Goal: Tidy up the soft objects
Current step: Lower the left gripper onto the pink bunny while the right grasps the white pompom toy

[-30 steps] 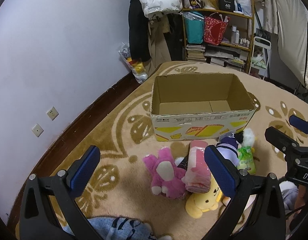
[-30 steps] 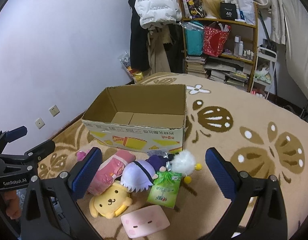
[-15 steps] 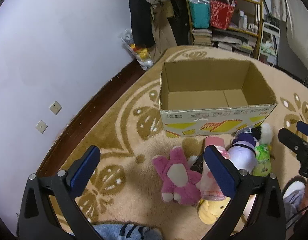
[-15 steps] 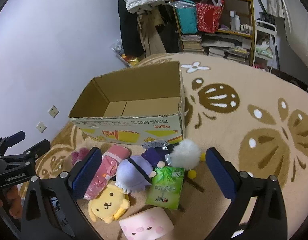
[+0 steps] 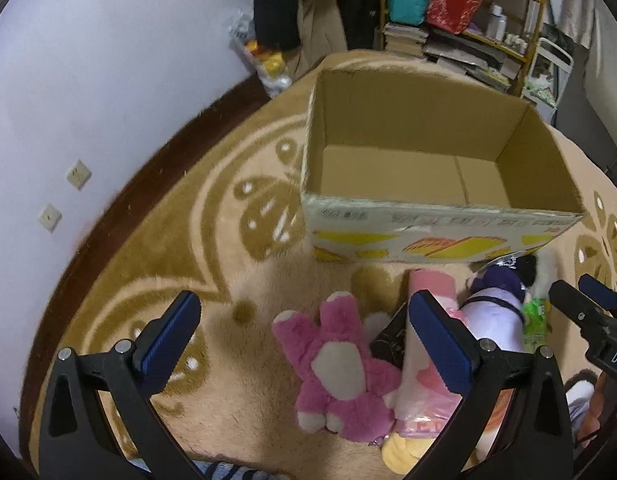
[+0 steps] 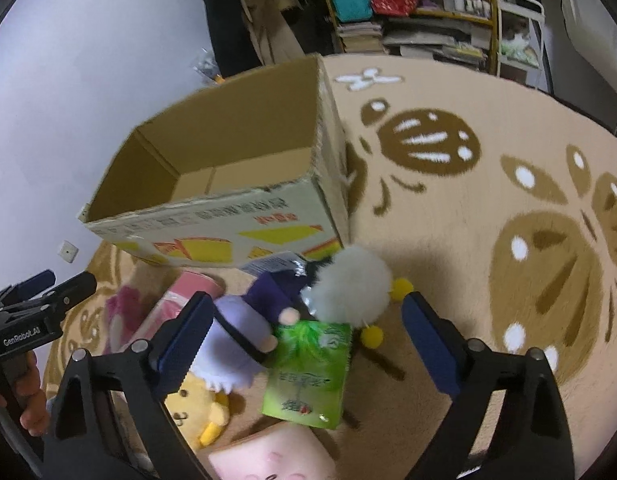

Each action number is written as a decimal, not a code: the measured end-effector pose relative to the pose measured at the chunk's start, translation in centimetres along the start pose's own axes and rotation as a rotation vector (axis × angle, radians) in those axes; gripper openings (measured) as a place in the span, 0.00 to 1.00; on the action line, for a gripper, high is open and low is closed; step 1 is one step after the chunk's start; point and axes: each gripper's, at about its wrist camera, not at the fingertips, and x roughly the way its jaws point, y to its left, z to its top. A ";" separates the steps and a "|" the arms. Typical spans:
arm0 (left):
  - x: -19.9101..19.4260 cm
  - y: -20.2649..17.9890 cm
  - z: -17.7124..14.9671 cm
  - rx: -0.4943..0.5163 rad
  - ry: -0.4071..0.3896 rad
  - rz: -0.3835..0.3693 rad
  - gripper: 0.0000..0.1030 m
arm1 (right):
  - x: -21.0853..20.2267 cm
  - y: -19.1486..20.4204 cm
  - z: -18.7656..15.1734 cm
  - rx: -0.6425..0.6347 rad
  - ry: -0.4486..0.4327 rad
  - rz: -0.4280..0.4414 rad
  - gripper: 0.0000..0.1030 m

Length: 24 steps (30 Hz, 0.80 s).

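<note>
An open, empty cardboard box [image 5: 440, 216] stands on the rug; it also shows in the right wrist view [image 6: 228, 216]. In front of it lie soft toys: a pink plush bear [image 5: 340, 368], a pink roll [image 5: 432, 292], a purple doll [image 6: 248, 320], a white pompom toy [image 6: 350, 284], a green packet [image 6: 308, 372], a yellow plush [image 6: 200, 404] and a pink cushion [image 6: 268, 456]. My left gripper [image 5: 304, 340] is open above the pink bear. My right gripper [image 6: 304, 344] is open above the doll and green packet.
A patterned beige rug [image 6: 508, 200] covers the floor. A white wall [image 5: 88, 80] runs along the left. Cluttered shelves [image 5: 468, 12] and hanging clothes [image 5: 276, 0] stand behind the box. A plastic bag [image 5: 264, 60] sits by the wall.
Both grippers have moved forward and down toward the toys and the box, which now look larger. Both stay open and empty.
</note>
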 end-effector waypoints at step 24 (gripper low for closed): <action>7.0 1.3 -2.2 -0.114 0.211 -0.028 0.98 | 5.0 -3.2 0.8 0.091 0.080 -0.050 0.55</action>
